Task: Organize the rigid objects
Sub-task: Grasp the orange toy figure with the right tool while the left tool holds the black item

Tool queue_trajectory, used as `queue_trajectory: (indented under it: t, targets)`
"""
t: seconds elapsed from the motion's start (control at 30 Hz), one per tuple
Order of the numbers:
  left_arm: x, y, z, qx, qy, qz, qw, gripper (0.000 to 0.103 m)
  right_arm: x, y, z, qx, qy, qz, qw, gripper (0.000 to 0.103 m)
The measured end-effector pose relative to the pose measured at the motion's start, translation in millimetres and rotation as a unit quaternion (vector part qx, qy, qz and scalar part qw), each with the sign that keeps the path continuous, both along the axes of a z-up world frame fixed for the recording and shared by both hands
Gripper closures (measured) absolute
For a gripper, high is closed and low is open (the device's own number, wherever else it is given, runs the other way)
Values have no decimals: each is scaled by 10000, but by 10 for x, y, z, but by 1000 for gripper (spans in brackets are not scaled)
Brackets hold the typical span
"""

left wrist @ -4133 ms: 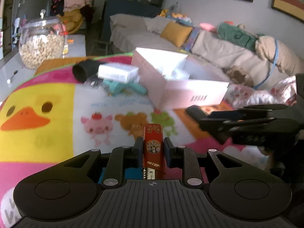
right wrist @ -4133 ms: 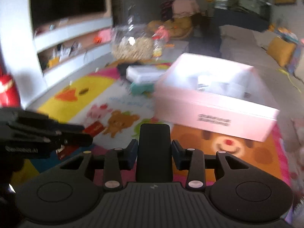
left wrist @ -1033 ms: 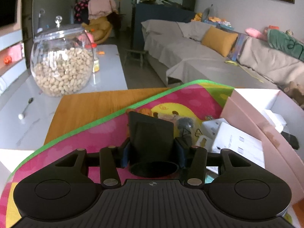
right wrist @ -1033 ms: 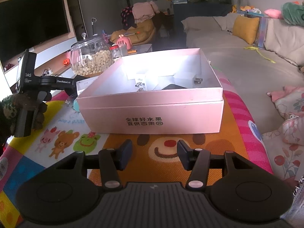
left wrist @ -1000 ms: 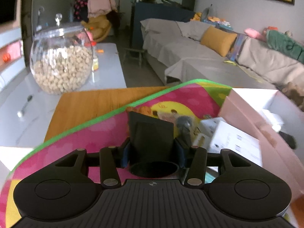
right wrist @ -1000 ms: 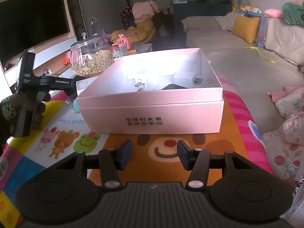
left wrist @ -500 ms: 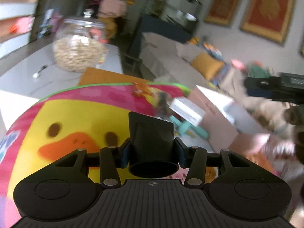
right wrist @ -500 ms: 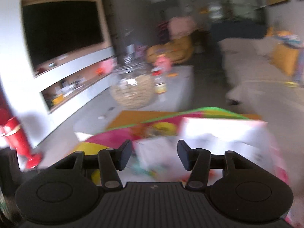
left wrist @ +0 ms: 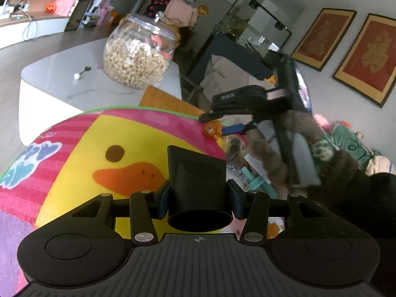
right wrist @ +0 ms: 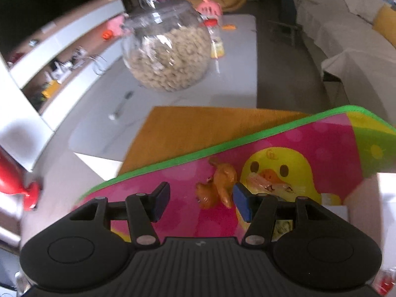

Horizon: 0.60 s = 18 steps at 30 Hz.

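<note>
Soft, dim indoor light, heavy fisheye bending at edges, right wrist view perhaps motion-blurred.

Both wrist views: shared mat [left wrist: 74, 148], jar [right wrist: 168, 57]

The yellow duck panel of the play mat [left wrist: 81, 163] is lying bare ahead of the left gripper [left wrist: 198, 194], whose jaws are clamping a black funnel-shaped piece [left wrist: 196, 173]. To its right, the gloved hand [left wrist: 279, 148] carrying the right gripper [right wrist: 201, 201] is blocking the way toward the teal toy [left wrist: 256, 182] and the white boxes. Between the right gripper's parted fingers an orange toy figure [right wrist: 217, 183] is lying on the pink mat, with bare mat left of it. Beyond the mat's green edge, the peanut jar [right wrist: 168, 57] is standing on the grey table [right wrist: 237, 81].
</note>
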State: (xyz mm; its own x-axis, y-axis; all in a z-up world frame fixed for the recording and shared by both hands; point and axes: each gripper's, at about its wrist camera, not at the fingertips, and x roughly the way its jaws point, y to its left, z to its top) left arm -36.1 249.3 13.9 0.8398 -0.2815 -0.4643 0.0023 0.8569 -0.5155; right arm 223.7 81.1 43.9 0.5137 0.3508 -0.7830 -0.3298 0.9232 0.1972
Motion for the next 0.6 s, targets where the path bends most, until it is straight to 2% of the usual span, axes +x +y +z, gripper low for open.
queue_trajectory:
  t: [0.07,0.13,0.23,0.4,0.53,0.6]
  targets:
    - [-2,-4,-36,-3,73,16,10000,51,58,38,-108,-164,14,-173,9997,65]
    - [-11,-8,-46,-17,95,12,10000,51,42,0,-144,-111,111,-192,9997,65]
    - [-19,-26,-47,-20,115,0,9999,51,-173,-145,5,266,164,32,9995,66]
    - [-31,-157,-24,-39,121,-206,9997,51,-1030,-546,369,614,-202,901,9938,66]
    - [-6,-436,-1,53,279,-847,9960,51,-1803,-1057,488,590,-640,1270,9881,66]
    - [-8,-618,6,121,347,-1231,9917,51,-2165,-1374,495,542,-791,1211,9880,66]
